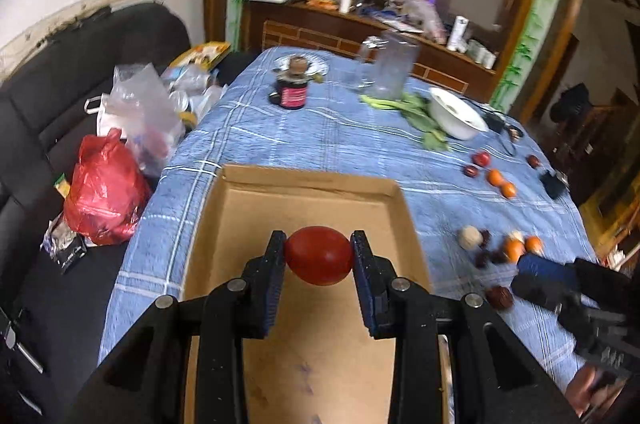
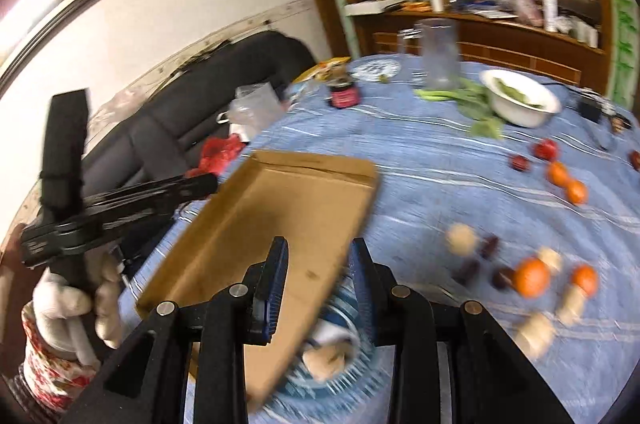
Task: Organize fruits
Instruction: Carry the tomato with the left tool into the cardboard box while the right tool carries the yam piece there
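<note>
My left gripper [image 1: 319, 256] is shut on a red tomato [image 1: 319, 255] and holds it above a shallow cardboard tray [image 1: 308, 192] on the blue checked tablecloth. My right gripper [image 2: 319, 280] is open and empty, over the tray's near right edge [image 2: 320, 192]. Loose fruit lies right of the tray: oranges [image 2: 531, 277], dark red dates [image 2: 468, 271] and pale round pieces [image 2: 462, 238]. More oranges [image 2: 567, 184] and a red fruit [image 2: 546, 149] lie farther back. In the left wrist view the right gripper [image 1: 552, 276] shows at the right edge.
A white bowl [image 2: 520, 100] with greens, a clear pitcher [image 2: 438, 54], a dark jar [image 1: 292, 88] and a plate [image 1: 302, 64] stand at the table's far side. A blue patterned dish [image 2: 340, 356] sits under the tray's near corner. A black sofa with plastic bags [image 1: 104, 192] is on the left.
</note>
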`<state>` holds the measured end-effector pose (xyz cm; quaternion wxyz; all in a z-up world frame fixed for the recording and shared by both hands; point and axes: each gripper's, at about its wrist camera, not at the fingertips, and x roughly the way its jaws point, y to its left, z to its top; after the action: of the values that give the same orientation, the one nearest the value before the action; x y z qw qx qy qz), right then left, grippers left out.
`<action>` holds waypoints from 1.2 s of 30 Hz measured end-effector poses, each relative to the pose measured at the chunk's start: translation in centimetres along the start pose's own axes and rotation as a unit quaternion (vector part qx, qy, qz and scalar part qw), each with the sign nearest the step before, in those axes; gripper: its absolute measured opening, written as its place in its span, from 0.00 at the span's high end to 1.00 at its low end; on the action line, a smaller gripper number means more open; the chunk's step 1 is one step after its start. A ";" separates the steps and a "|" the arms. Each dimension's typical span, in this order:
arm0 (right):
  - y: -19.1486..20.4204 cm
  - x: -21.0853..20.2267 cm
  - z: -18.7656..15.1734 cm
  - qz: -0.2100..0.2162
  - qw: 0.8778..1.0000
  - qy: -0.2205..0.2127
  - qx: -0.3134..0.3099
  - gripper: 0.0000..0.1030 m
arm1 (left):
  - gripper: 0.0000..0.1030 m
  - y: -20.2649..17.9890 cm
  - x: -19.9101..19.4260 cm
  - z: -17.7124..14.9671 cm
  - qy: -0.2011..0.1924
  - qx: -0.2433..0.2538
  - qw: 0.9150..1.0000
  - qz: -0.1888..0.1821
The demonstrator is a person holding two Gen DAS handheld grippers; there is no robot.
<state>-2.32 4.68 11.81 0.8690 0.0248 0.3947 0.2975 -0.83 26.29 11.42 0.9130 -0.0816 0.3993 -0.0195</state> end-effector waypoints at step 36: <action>0.5 -0.3 -6.9 0.007 0.997 0.056 -0.057 0.72 | 0.69 3.3 5.2 -1.2 0.050 -0.035 0.998 -0.013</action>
<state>-7.51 3.62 7.42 0.8436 -0.0391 0.4247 0.3264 1.79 28.86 6.30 0.8883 -0.1177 0.4435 -0.0214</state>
